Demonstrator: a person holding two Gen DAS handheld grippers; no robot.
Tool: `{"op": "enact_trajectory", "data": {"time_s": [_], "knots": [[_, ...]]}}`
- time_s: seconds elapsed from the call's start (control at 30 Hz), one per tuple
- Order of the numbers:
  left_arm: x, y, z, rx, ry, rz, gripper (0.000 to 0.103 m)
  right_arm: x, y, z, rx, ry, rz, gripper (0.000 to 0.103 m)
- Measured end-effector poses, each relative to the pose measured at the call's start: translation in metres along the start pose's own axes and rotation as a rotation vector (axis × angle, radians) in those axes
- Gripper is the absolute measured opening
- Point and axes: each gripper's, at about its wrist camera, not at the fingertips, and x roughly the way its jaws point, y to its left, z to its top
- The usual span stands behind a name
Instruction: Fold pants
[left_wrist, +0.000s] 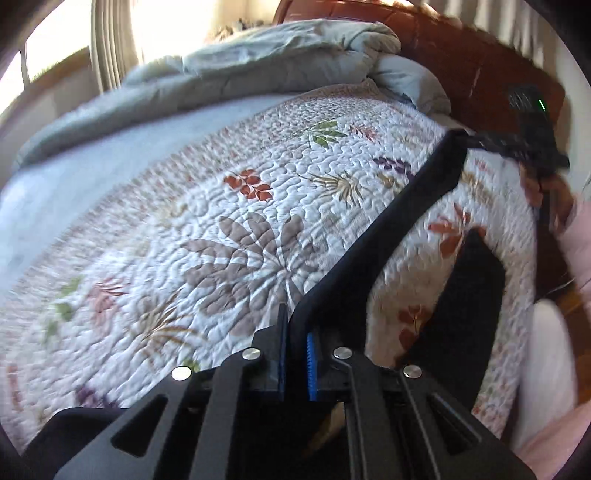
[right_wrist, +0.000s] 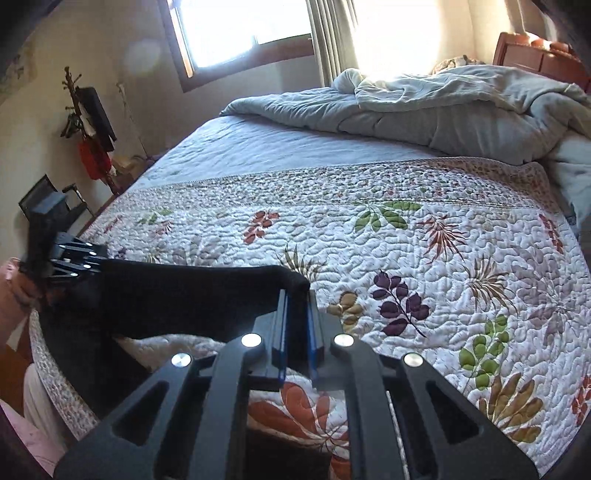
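Observation:
The black pants (left_wrist: 391, 229) hang stretched between my two grippers above a quilted floral bedspread (left_wrist: 229, 221). My left gripper (left_wrist: 295, 332) is shut on one end of the pants' top edge. My right gripper (left_wrist: 480, 142) holds the other end, far right in the left wrist view. In the right wrist view my right gripper (right_wrist: 297, 306) is shut on the black pants (right_wrist: 192, 299), and the left gripper (right_wrist: 79, 264) grips the far end at left. The rest of the pants hangs down over the bed edge (left_wrist: 458, 314).
A rumpled grey duvet (right_wrist: 443, 110) lies across the far side of the bed. A wooden headboard (left_wrist: 461, 55) stands at the right. A coat rack (right_wrist: 88, 125) stands by the wall at the foot. Windows with curtains (right_wrist: 332, 33) are behind the bed.

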Motion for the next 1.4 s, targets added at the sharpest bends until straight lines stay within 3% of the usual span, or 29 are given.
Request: {"op": "enact_trajectory", "data": {"time_s": [0.1, 0.3, 0.4, 0.53, 0.57, 0.67, 0.77, 0.9, 1.0, 1.07, 1.1, 1.13, 1.17, 1.2, 1.27, 1.4], "knots": [[-0.017, -0.049, -0.032, 0.083, 0.007, 0.102, 0.008, 0.002, 0.010, -0.030, -0.016, 0.034, -0.027, 0.008], [-0.021, -0.098, -0.099, 0.014, 0.026, 0.116, 0.008, -0.013, 0.027, -0.092, 0.007, 0.086, -0.036, 0.008], [-0.004, -0.117, -0.125, -0.011, 0.057, 0.111, 0.008, -0.016, 0.033, -0.122, 0.034, 0.150, -0.055, 0.008], [0.025, -0.123, -0.153, -0.079, 0.089, 0.135, 0.009, -0.006, 0.035, -0.153, 0.079, 0.281, -0.092, 0.018], [0.027, -0.122, -0.155, -0.096, 0.080, 0.139, 0.009, -0.006, 0.034, -0.157, 0.113, 0.302, -0.086, 0.025], [0.029, -0.114, -0.153, -0.159, 0.067, 0.126, 0.009, -0.016, 0.031, -0.162, 0.241, 0.302, -0.024, 0.047], [0.027, -0.108, -0.153, -0.204, 0.067, 0.104, 0.010, -0.029, 0.037, -0.160, 0.329, 0.268, 0.053, 0.052], [0.029, -0.106, -0.151, -0.207, 0.075, 0.103, 0.010, -0.014, 0.038, -0.164, 0.514, 0.308, 0.196, 0.059], [0.027, -0.106, -0.150, -0.225, 0.076, 0.097, 0.010, 0.006, 0.029, -0.170, 0.653, 0.322, 0.216, 0.062], [0.026, -0.105, -0.151, -0.231, 0.077, 0.095, 0.010, 0.015, 0.018, -0.172, 0.743, 0.281, 0.236, 0.063], [0.027, -0.105, -0.151, -0.234, 0.078, 0.095, 0.010, 0.020, 0.014, -0.172, 0.779, 0.270, 0.232, 0.061], [0.026, -0.105, -0.151, -0.236, 0.081, 0.096, 0.010, 0.023, 0.012, -0.172, 0.793, 0.265, 0.230, 0.049], [0.027, -0.105, -0.151, -0.237, 0.084, 0.097, 0.010, 0.027, 0.011, -0.169, 0.801, 0.268, 0.217, 0.021], [0.026, -0.105, -0.149, -0.241, 0.087, 0.097, 0.010, 0.030, 0.012, -0.167, 0.798, 0.277, 0.205, 0.008], [0.022, -0.103, -0.147, -0.263, 0.087, 0.091, 0.010, 0.024, 0.016, -0.159, 0.771, 0.260, 0.215, 0.005], [-0.005, -0.114, -0.141, -0.263, 0.024, 0.100, 0.013, -0.019, 0.035, -0.139, 0.640, 0.162, 0.139, 0.005]]}}
